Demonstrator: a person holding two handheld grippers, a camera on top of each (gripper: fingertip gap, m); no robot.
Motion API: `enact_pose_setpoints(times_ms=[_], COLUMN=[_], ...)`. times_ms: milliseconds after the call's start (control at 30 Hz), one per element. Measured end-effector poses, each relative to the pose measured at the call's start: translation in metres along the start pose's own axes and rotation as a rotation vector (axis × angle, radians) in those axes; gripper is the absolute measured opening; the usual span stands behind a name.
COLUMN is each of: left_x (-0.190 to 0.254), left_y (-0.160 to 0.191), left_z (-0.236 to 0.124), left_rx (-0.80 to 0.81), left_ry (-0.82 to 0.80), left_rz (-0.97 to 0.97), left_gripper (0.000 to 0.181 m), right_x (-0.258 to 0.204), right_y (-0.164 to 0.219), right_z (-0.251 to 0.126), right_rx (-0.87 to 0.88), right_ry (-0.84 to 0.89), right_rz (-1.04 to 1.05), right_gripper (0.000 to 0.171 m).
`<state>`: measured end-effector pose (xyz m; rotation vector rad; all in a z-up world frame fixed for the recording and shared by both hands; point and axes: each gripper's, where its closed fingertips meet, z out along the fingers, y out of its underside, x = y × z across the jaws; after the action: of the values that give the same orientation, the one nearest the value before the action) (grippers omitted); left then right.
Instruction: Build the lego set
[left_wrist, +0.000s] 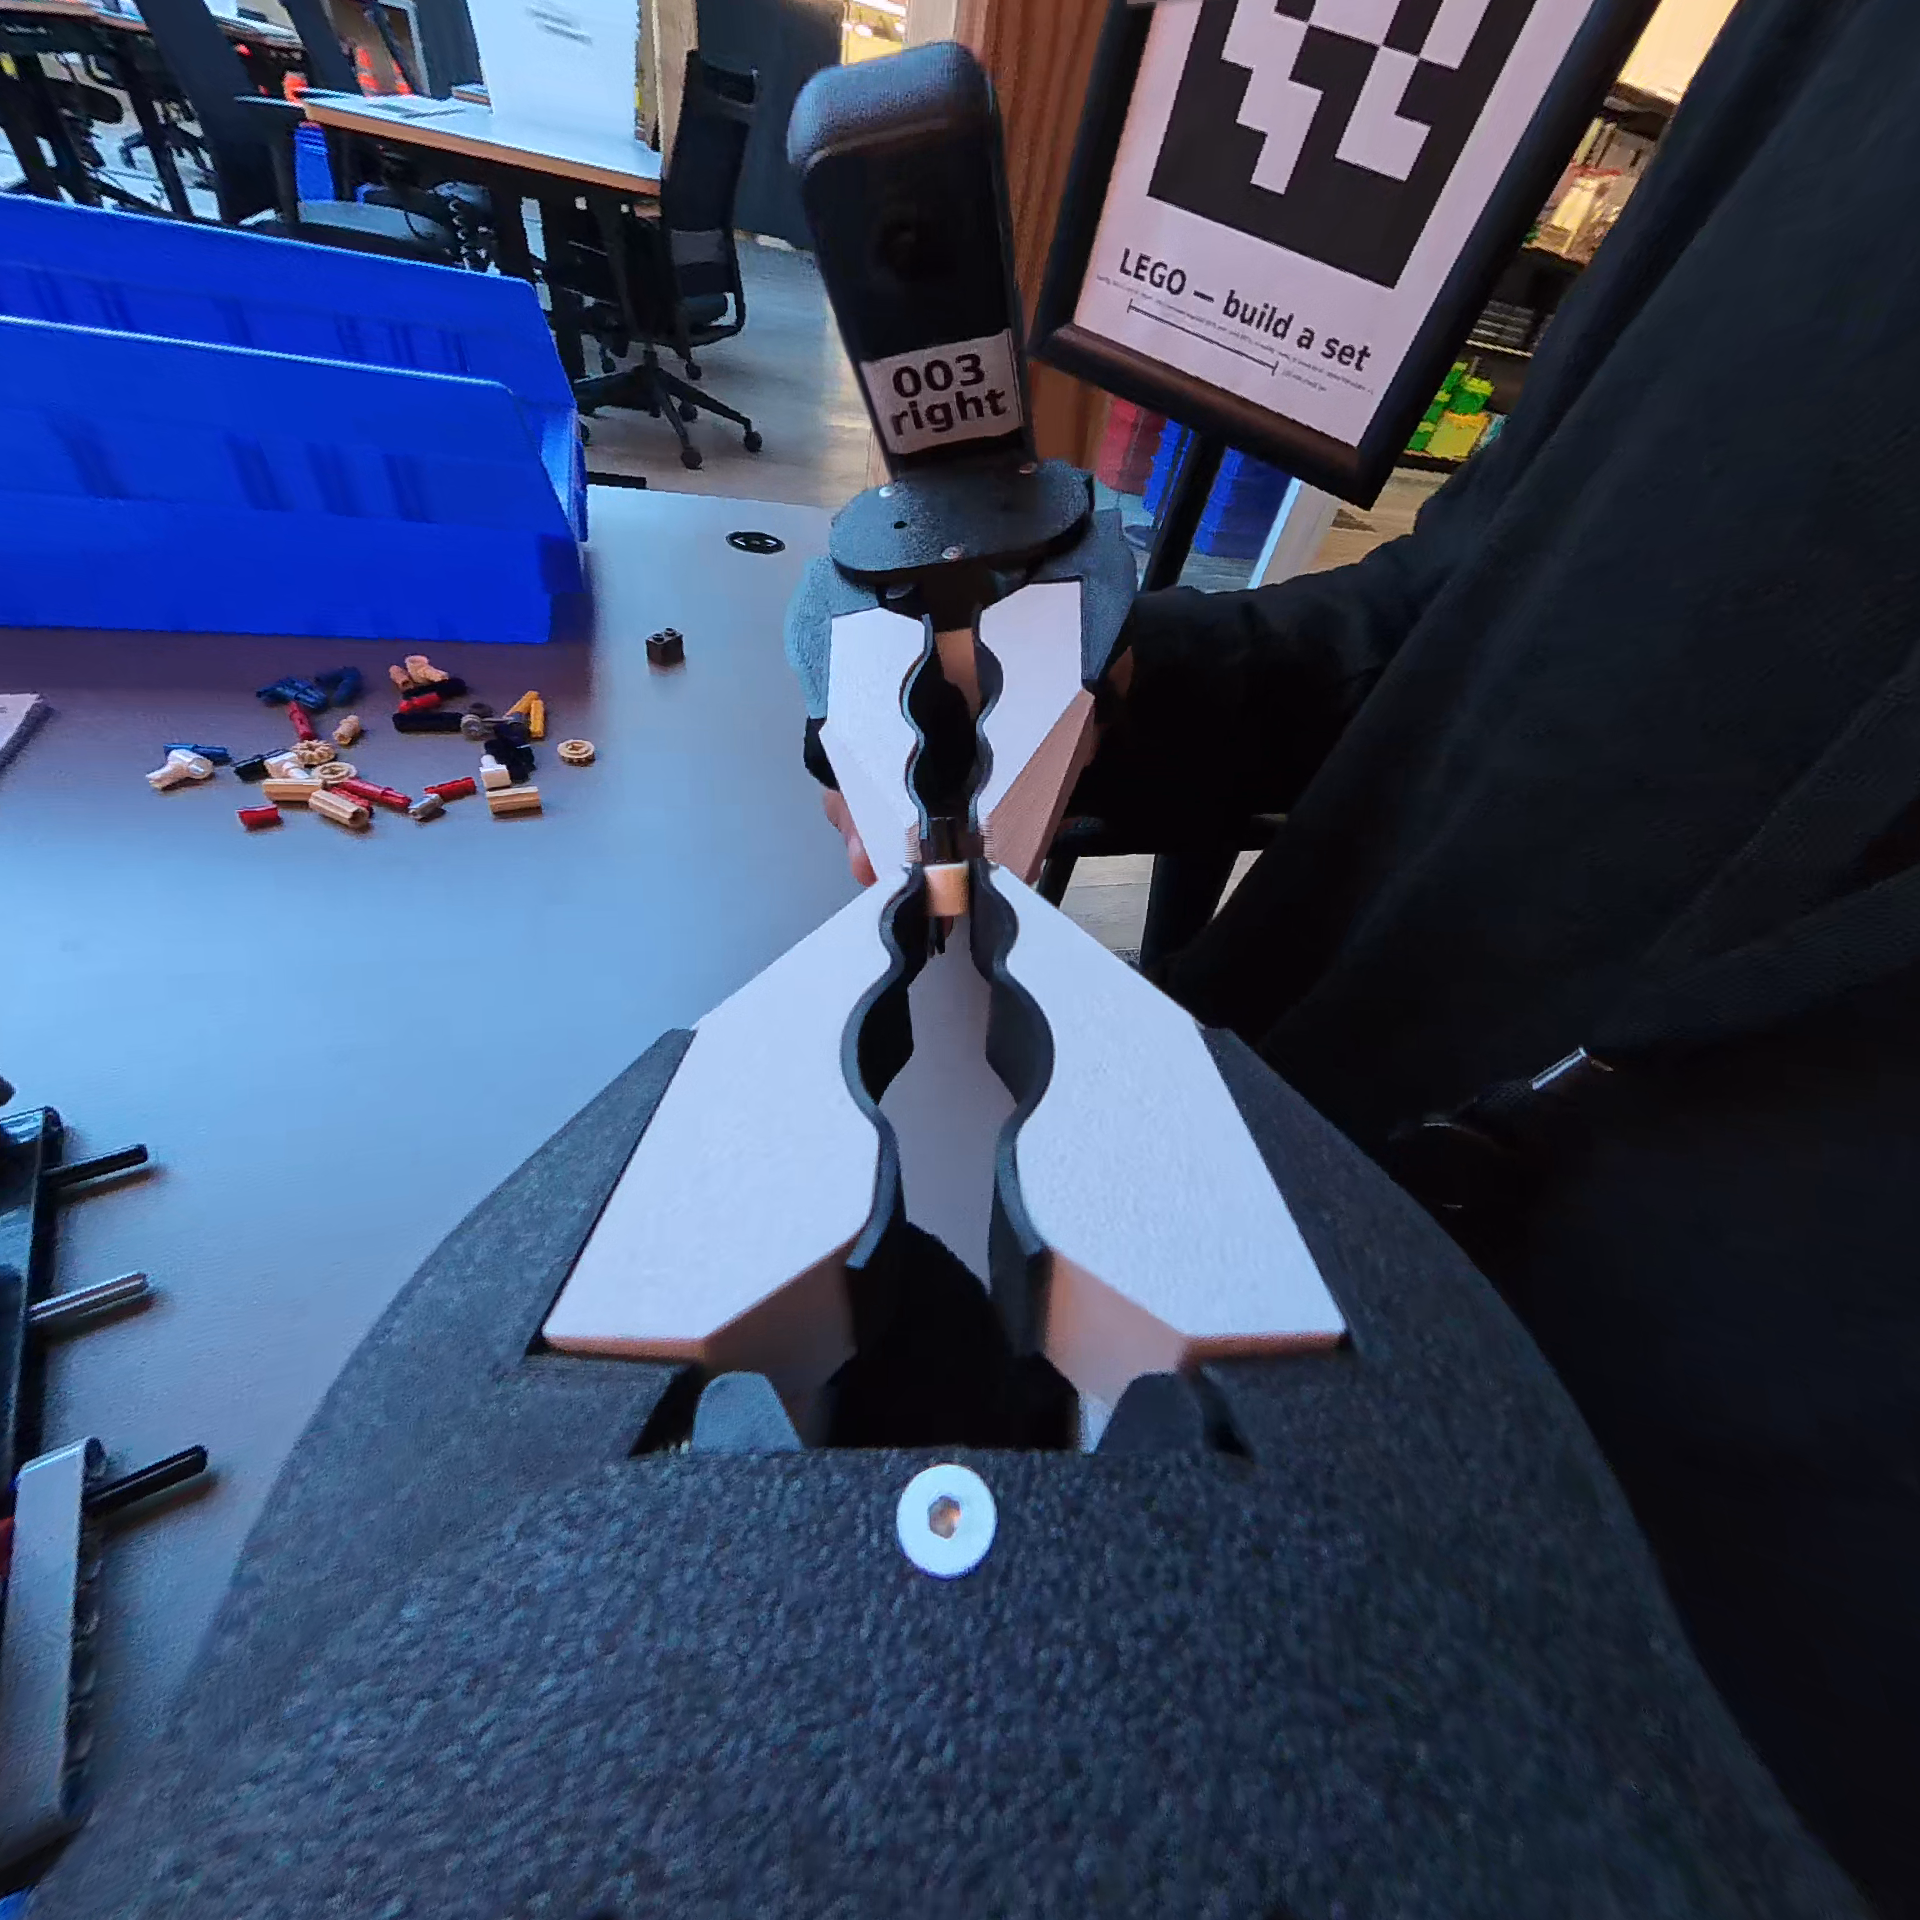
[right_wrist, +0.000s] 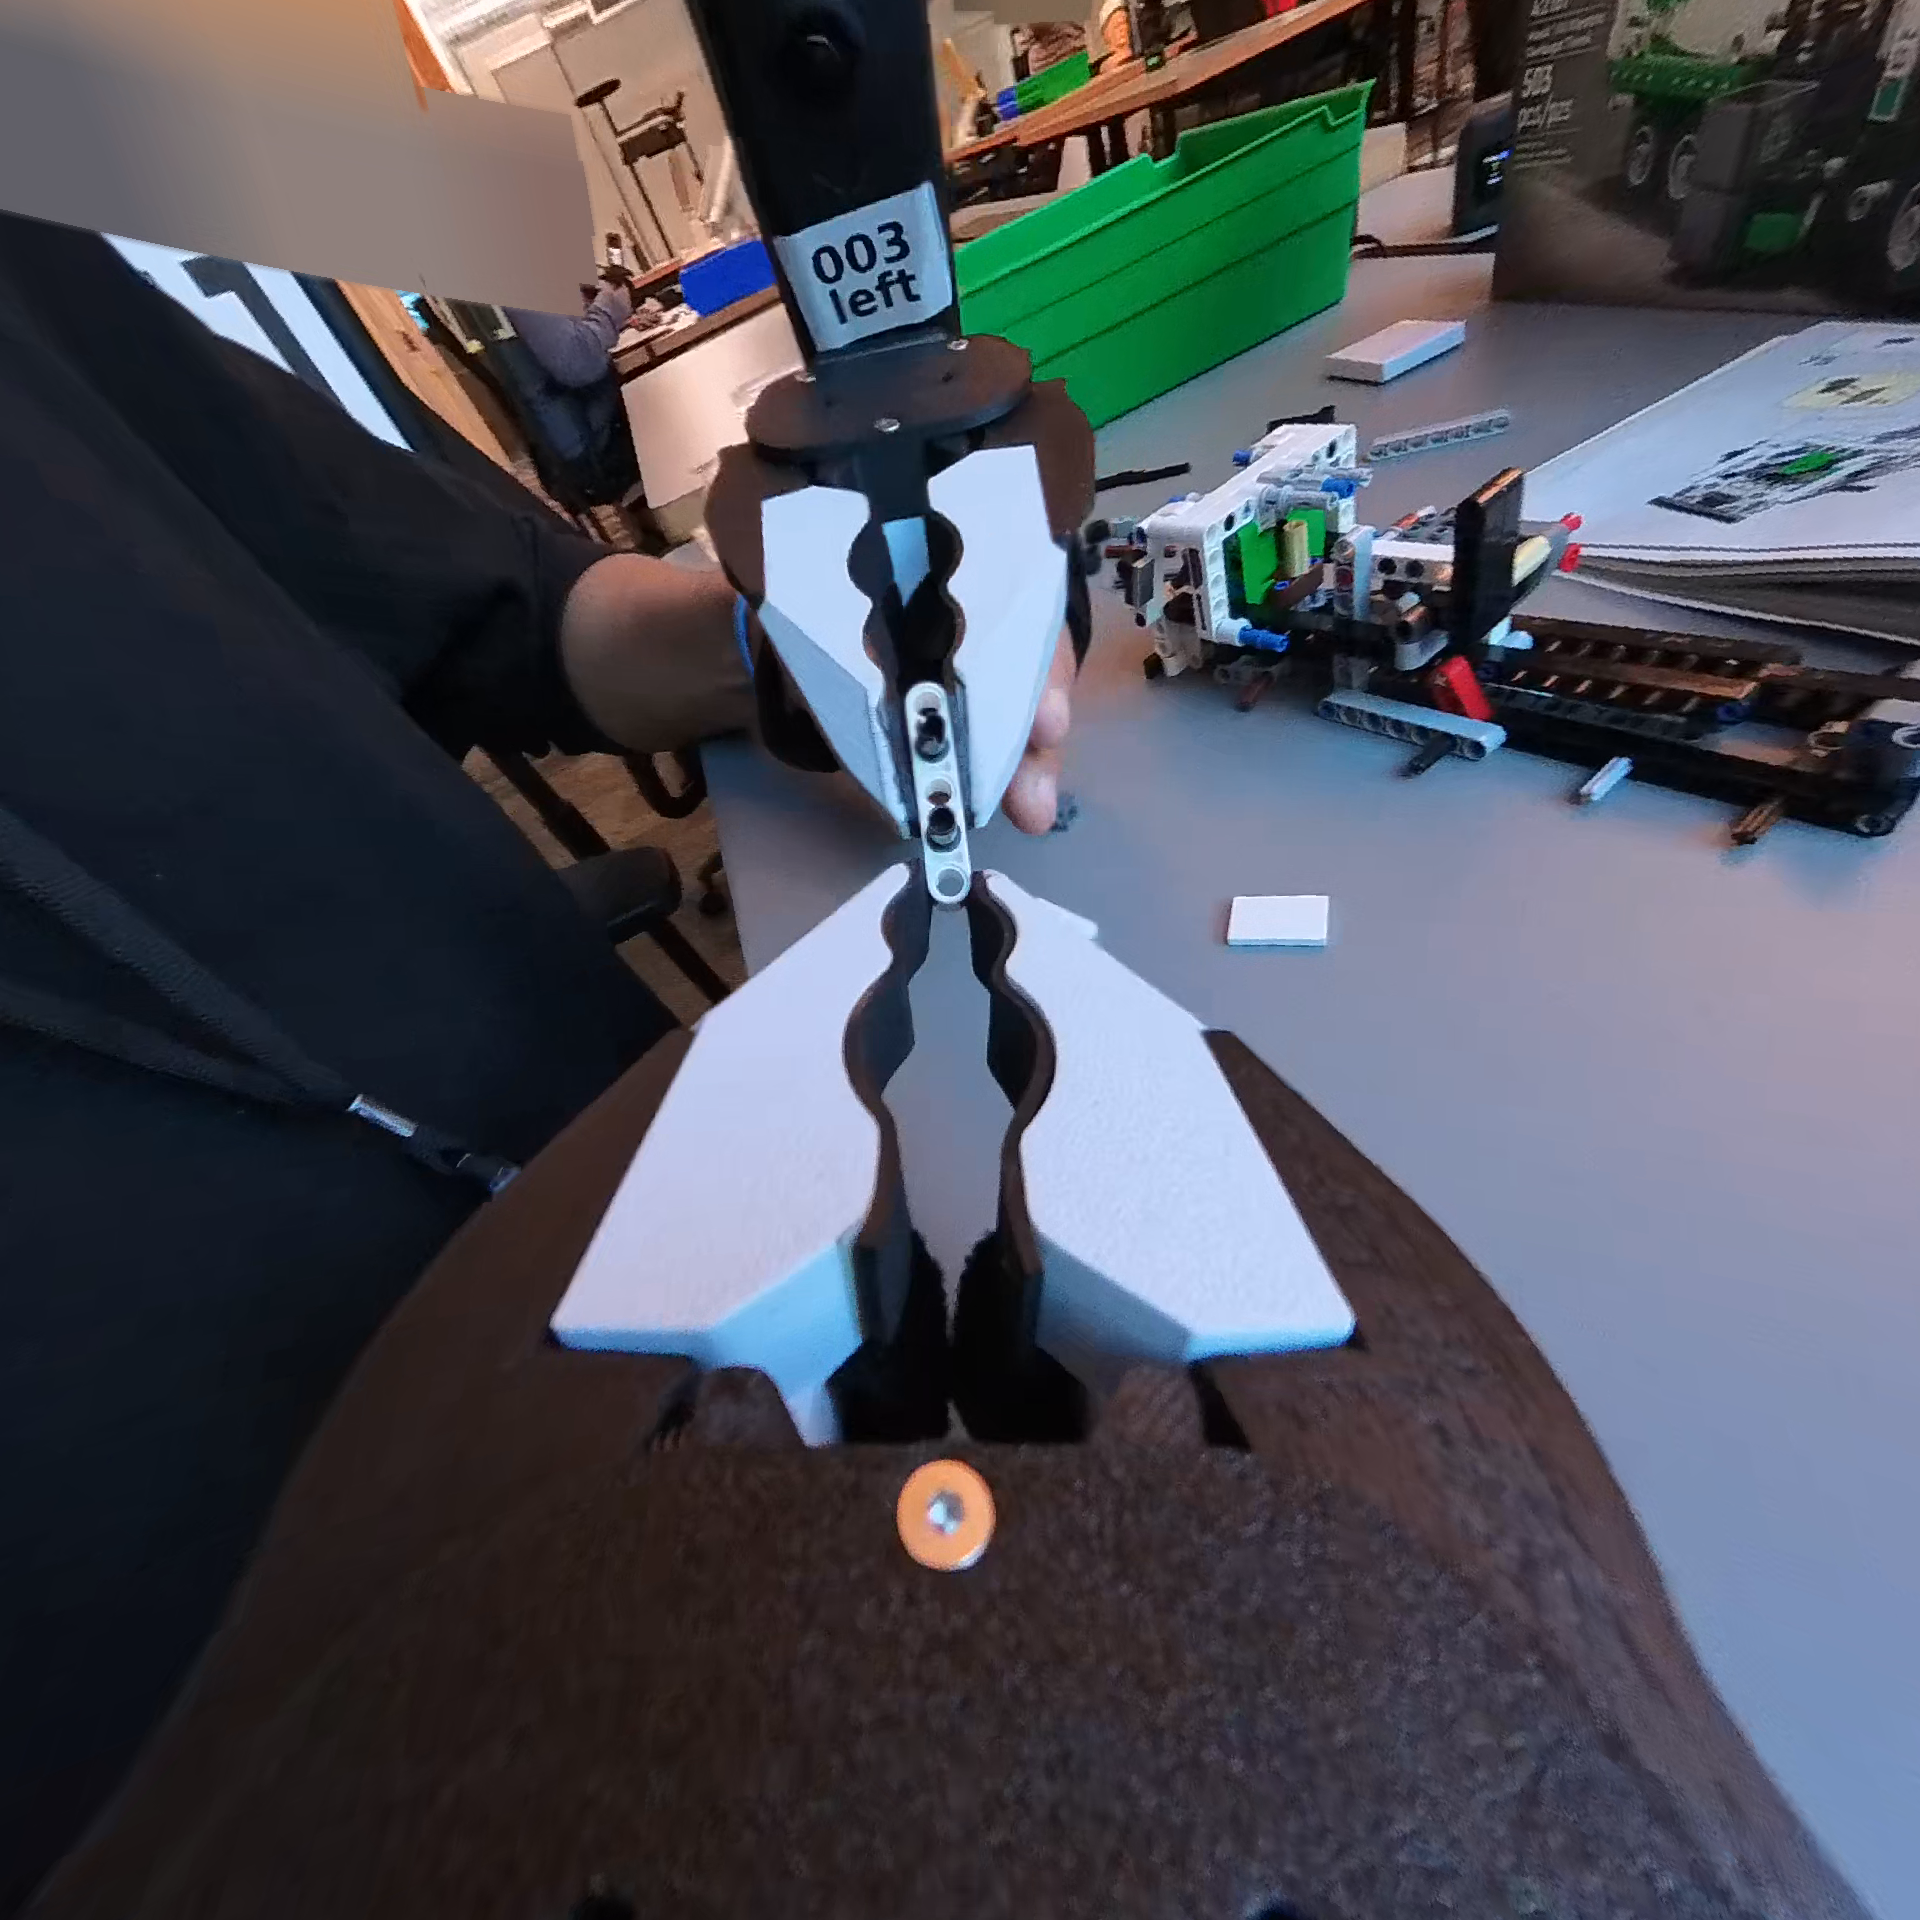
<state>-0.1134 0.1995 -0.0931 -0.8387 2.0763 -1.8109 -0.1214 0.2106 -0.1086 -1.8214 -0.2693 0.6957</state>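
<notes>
Lego model (right_wrist: 1351, 582), half built in white, black and green, lies on the grey table (right_wrist: 1455, 1039) to my right beside the instruction booklet (right_wrist: 1766, 468); a green bin (right_wrist: 1164, 260) stands behind it. Off to my left, blue bins (left_wrist: 270, 416) back a scatter of loose pins and connectors (left_wrist: 364, 748). My left gripper (right_wrist: 940, 821) has its jaws narrowed onto a short white beam (right_wrist: 935, 790), gripped along its length with one end sticking out. My right gripper (left_wrist: 943, 831) faces it tip to tip over the table edge, jaws pinched on a small tan connector (left_wrist: 948, 888) that meets the beam's free end. Both parts look light, rigid and slick, so I judge a firm flat-sided grip matters, with a straight push. I reckon the model itself would shed pieces if lifted by anything but its long base.
</notes>
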Motion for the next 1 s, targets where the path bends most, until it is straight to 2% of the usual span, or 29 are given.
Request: enact_pose_setpoints(times_ms=[100, 200, 300, 367, 433, 567, 633, 700, 900, 1000], left_x=[-0.002, -0.008, -0.013, -0.012, -0.011, -0.013, -0.014, -0.014, -0.007, -0.005], left_y=[-0.001, -0.003, -0.003, -0.002, -0.001, -0.002, -0.002, -0.002, 0.002, 0.004], left_z=[-0.002, -0.007, -0.012, -0.011, -0.009, -0.01, -0.011, -0.01, -0.005, -0.004], left_rx=[-0.001, 0.021, 0.036, 0.06, 0.067, 0.08, 0.086, 0.079, 0.047, 0.04], left_ry=[-0.021, -0.059, -0.11, -0.111, -0.089, -0.072, -0.071, -0.067, -0.04, -0.036], left_rz=[0.018, 0.016, 0.027, 0.005, -0.021, -0.055, -0.064, -0.066, -0.067, -0.062], left_gripper=[0.007, 0.007, 0.007, 0.007, 0.007, 0.007, 0.007, 0.007, 0.007, 0.007], right_x=[0.001, 0.026, 0.084, 0.119, 0.142, 0.156, 0.156, 0.155, 0.152, 0.141], right_y=[-0.001, -0.002, -0.001, 0.026, 0.052, 0.073, 0.072, 0.067, 0.075, 0.072], right_z=[-0.001, -0.03, -0.11, -0.173, -0.213, -0.242, -0.245, -0.243, -0.227, -0.215], right_rx=[0.013, 0.009, 0.021, -0.116, -0.257, -0.296, -0.252, -0.242, -0.384, -0.352], right_ry=[0.014, 0.179, 0.586, 0.881, 1.028, 1.034, 1.019, 1.007, 0.977, 0.903], right_rz=[-0.008, -0.005, 0.022, -0.027, -0.001, 0.042, 0.042, -0.004, -0.159, -0.15], right_gripper=[0.007, 0.038, 0.037, 0.036, 0.034, 0.03, 0.027, 0.024, 0.019, 0.014])
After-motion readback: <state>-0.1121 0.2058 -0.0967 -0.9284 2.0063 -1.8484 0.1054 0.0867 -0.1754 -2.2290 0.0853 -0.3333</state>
